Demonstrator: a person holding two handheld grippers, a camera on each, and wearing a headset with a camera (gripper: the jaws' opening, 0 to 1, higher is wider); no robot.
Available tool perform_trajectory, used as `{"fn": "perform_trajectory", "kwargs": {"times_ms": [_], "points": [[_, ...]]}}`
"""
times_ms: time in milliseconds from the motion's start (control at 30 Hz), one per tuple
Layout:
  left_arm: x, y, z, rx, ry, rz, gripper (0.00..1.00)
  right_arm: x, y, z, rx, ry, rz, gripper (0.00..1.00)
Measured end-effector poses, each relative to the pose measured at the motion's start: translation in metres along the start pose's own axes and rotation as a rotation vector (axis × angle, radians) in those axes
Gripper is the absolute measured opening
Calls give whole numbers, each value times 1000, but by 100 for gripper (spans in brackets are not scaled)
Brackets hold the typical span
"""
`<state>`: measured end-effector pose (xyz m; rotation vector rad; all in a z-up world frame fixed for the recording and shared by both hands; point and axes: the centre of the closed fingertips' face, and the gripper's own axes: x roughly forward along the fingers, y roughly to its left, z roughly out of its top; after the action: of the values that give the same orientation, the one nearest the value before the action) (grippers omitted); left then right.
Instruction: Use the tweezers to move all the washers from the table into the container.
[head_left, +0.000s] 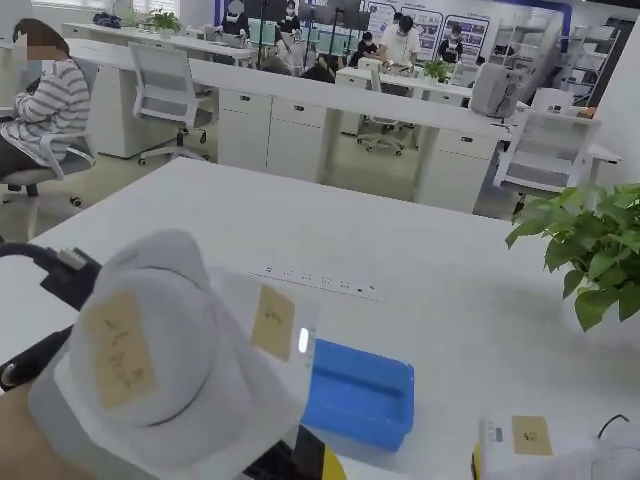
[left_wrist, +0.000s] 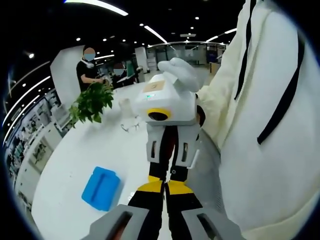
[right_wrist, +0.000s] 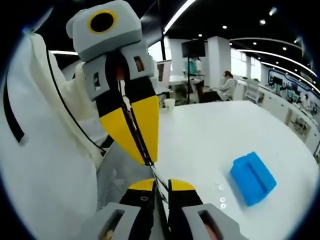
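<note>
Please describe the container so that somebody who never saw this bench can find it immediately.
Look at the large white table, with a leafy green plant at one edge. On its top lies a shallow rectangular container, a few small washers scattered beside it. It is the one bright blue thing on the table.

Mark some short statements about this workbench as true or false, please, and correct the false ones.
1. The blue container stands on the white table. True.
2. All the washers already lie inside the container. False: small washers lie on the table beside it.
3. A green plant is at the table. True.
4. The left gripper and the right gripper are far apart. False: their yellow tips nearly meet, pointing at each other, both shut on the thin tweezers that run between them.
</note>
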<state>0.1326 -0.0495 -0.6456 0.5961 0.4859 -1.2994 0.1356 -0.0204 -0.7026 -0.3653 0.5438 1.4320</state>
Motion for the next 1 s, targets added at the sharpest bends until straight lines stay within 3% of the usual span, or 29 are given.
{"fn": "perform_trajectory", "kwargs": {"times_ms": [100, 167, 300, 433, 467, 533, 600, 700, 800, 933, 1000], "points": [[0, 4, -4, -15, -21, 27, 0, 4, -2, 0, -26, 11, -7, 4], [0, 10, -4, -49, -63, 62, 0, 6, -5, 0, -24, 12, -8, 3], [-3, 23, -7, -184, -155, 146, 1, 11, -13, 5, -13, -4, -13, 2], [-14, 35, -16, -290, -217, 260, 20, 13, -27, 10, -1, -20, -29, 2], [-19, 41, -22, -334, -235, 318, 27, 14, -29, 10, 1, -22, -31, 2], [-24, 44, -35, -403, -236, 374, 38, 15, -38, 13, 18, -38, -42, 2], [-29, 51, -51, -465, -227, 465, 50, 16, -48, 15, 33, -50, -54, 2], [-32, 55, -70, -533, -216, 547, 63, 17, -64, 20, 52, -75, -76, 2], [-36, 60, -88, -615, -231, 627, 69, 19, -79, 24, 28, -93, -90, 2], [-40, 66, -103, -665, -240, 678, 70, 25, -97, 26, 8, -90, -98, 2], [-44, 73, -115, -684, -230, 747, 73, 29, -105, 29, 19, -110, -104, 2]]}}
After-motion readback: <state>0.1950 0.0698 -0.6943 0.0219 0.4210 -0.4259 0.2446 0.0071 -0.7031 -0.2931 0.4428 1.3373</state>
